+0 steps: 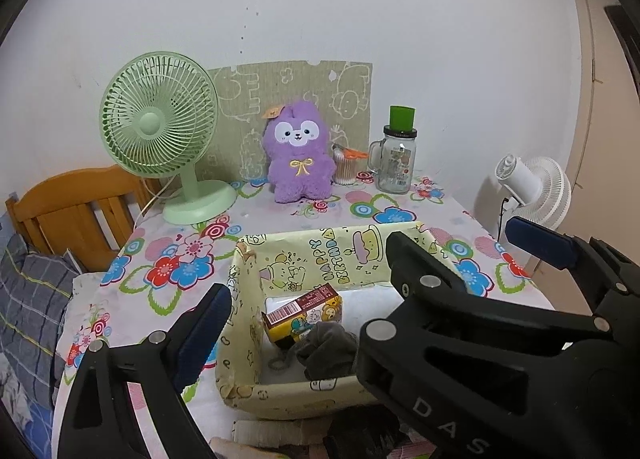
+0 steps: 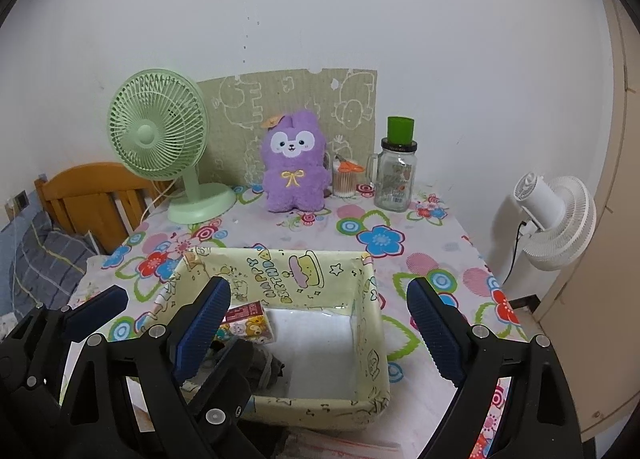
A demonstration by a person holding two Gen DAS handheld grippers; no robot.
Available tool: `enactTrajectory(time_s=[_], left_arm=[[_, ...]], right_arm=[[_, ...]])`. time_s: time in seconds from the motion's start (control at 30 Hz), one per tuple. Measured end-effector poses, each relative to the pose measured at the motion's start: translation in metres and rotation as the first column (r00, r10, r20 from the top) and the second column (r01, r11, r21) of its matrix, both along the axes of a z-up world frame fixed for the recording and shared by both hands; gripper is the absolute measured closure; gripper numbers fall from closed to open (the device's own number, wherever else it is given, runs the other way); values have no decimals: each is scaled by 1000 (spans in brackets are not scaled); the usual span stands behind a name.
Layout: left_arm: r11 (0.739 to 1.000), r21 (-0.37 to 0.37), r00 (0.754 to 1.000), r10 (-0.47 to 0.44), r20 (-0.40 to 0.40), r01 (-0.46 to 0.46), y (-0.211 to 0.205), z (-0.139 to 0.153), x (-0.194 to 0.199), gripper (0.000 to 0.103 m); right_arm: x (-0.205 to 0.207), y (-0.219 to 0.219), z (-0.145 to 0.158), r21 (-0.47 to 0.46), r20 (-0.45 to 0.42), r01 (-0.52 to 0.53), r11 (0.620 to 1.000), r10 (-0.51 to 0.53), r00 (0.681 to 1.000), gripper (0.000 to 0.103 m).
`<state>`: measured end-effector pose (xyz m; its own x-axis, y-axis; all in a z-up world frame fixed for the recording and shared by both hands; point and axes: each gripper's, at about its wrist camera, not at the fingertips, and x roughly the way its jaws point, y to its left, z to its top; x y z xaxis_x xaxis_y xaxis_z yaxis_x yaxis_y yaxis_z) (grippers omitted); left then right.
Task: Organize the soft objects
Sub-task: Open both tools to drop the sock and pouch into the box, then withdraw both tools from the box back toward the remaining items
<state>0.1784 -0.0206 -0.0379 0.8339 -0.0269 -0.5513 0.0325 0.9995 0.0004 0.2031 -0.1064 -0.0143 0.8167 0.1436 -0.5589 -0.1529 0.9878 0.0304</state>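
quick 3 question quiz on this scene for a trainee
1. True or false: the grey cloth lies inside the yellow box.
2. What stands right of the purple plush: A glass jar, B green fan, C wooden chair?
3. Fill in: both the left gripper and right gripper are ____.

Key: 1 true; 2 A; 3 open.

Grey cloth (image 1: 326, 347): in the box, right part hidden behind the right gripper (image 1: 448, 259).
Carton (image 2: 250, 323): left end covered by a blue pad.
Jar label (image 1: 400, 163): print too small to read.
Bottom edge, left-wrist view: items cut off, unidentifiable.
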Motion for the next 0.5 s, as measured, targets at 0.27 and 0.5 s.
enactTrajectory(time_s=[0.27,0.5], left_arm=[[1000,-3,1000,-2,25,2,-1,9,-16,8],[1000,-5,999,-5,37,6,-2,13,-33,8]], right_arm=[[-18,-2,12,0,19,4,1000,-4,1000,11],[-36,-3,20,-2,29,-4,1000,4,1000,11]])
